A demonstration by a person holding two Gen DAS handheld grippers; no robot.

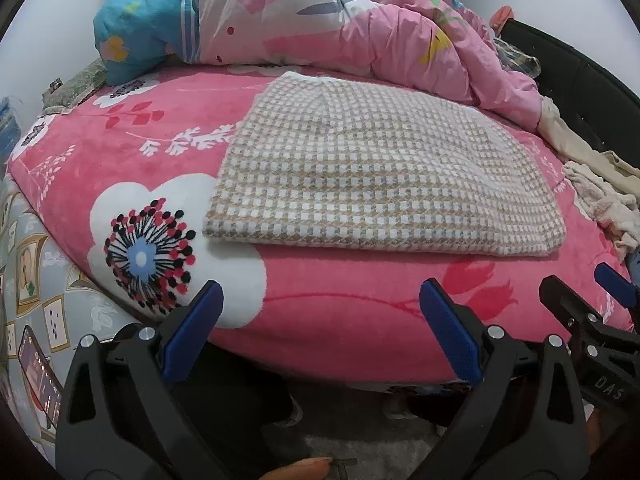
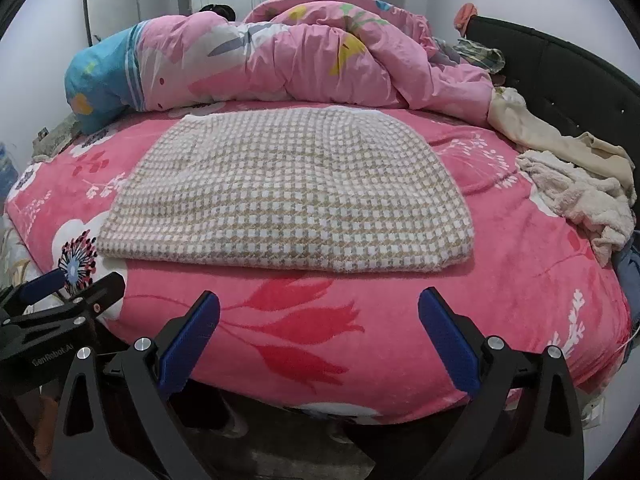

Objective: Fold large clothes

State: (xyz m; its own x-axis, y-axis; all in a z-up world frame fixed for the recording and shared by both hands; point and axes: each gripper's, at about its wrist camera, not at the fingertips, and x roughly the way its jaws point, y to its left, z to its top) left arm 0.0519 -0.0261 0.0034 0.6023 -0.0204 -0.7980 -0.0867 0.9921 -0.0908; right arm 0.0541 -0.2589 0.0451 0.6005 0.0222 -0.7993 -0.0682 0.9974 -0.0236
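A beige and white checked garment (image 1: 372,168) lies folded flat in a neat rectangle on the pink flowered bed cover (image 1: 120,152); it also shows in the right wrist view (image 2: 288,196). My left gripper (image 1: 320,328) is open and empty, held off the near edge of the bed, short of the garment. My right gripper (image 2: 320,332) is open and empty, also at the near edge, just to the right of the left one. The right gripper's fingers (image 1: 568,308) show in the left wrist view. The left gripper's fingers (image 2: 80,292) show in the right wrist view.
A bunched pink and blue quilt (image 2: 260,56) fills the back of the bed. A heap of cream clothes (image 2: 572,184) lies at the right by the dark headboard (image 2: 568,72). A phone (image 1: 38,376) lies on a grey patterned surface at the left.
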